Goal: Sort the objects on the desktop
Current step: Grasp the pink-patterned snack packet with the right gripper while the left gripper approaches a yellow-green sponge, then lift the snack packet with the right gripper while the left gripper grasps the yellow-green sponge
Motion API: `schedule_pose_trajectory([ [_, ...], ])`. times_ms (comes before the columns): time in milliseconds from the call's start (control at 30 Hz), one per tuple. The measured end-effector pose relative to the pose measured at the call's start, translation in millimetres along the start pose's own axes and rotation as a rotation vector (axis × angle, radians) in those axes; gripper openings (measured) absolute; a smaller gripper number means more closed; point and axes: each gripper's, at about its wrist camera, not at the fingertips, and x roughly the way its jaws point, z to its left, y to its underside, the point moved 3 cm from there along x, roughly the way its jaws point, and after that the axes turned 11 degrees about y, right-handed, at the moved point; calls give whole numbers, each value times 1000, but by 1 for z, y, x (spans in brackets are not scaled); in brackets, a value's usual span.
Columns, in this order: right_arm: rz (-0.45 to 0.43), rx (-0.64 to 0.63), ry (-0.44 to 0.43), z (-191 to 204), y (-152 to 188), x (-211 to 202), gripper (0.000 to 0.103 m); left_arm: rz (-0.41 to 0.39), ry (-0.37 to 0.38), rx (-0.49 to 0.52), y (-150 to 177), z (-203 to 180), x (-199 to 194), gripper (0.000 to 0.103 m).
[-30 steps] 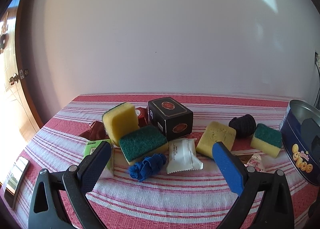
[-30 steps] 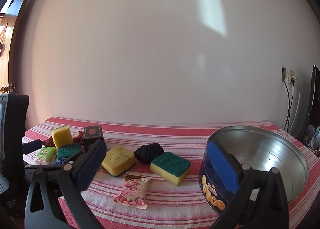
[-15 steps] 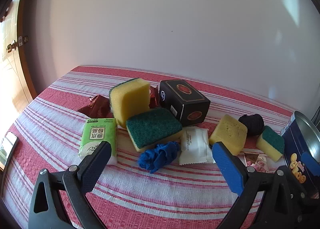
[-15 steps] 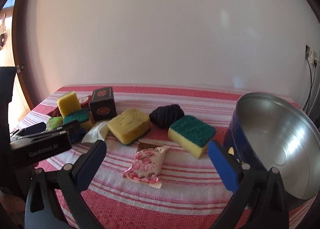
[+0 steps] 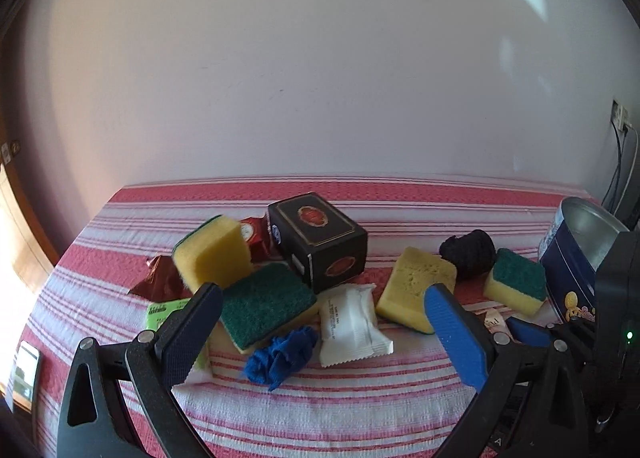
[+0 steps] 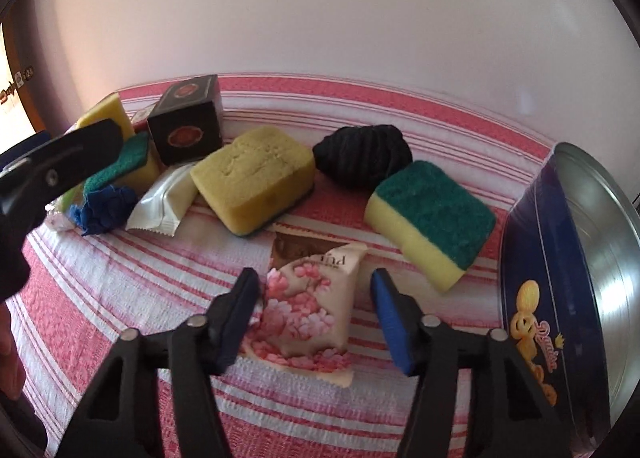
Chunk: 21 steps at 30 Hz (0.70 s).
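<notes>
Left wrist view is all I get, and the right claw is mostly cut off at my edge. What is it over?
Observer: The right claw straddles the pink flowered packet. Its jaws are closing, with a gap at one pad.
Operator: Anything under that packet?
Observer: A brown packet pokes out from beneath its far end.
Operator: Anything in the tin?
Observer: As much of the bottom of the tin as shows is bare metal.
</notes>
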Motion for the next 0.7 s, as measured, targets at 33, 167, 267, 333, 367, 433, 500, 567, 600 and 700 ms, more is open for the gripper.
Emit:
schedule_pose_trajectory([
  [33, -1, -2, -2, -2, 1, -2, 39, 5, 1, 21, -3, -5, 3, 102],
  [167, -29, 70, -73, -19, 12, -15, 39, 23, 30, 60, -10, -20, 14, 102],
  [267, -110, 111, -55, -37, 19, -36, 39, 48, 66, 73, -12, -31, 24, 102],
  [333, -162, 145, -53, -50, 25, -52, 39, 57, 87, 99, -12, -40, 27, 102],
  [367, -187, 160, -48, -56, 29, -60, 39, 62, 90, 118, -12, -45, 30, 102],
  [433, -243, 185, -24, -66, 35, -75, 39, 71, 86, 157, -11, -55, 36, 102],
  [500, -294, 207, -11, -75, 34, -89, 39, 85, 89, 181, -10, -64, 43, 102],
  [567, -350, 228, 14, -81, 35, -102, 39, 109, 96, 193, -8, -72, 52, 102],
  [600, -377, 238, 29, -85, 36, -107, 39, 125, 99, 196, -8, -74, 57, 102],
  [700, -443, 264, 80, -95, 34, -121, 39, 166, 87, 209, -5, -80, 72, 99],
])
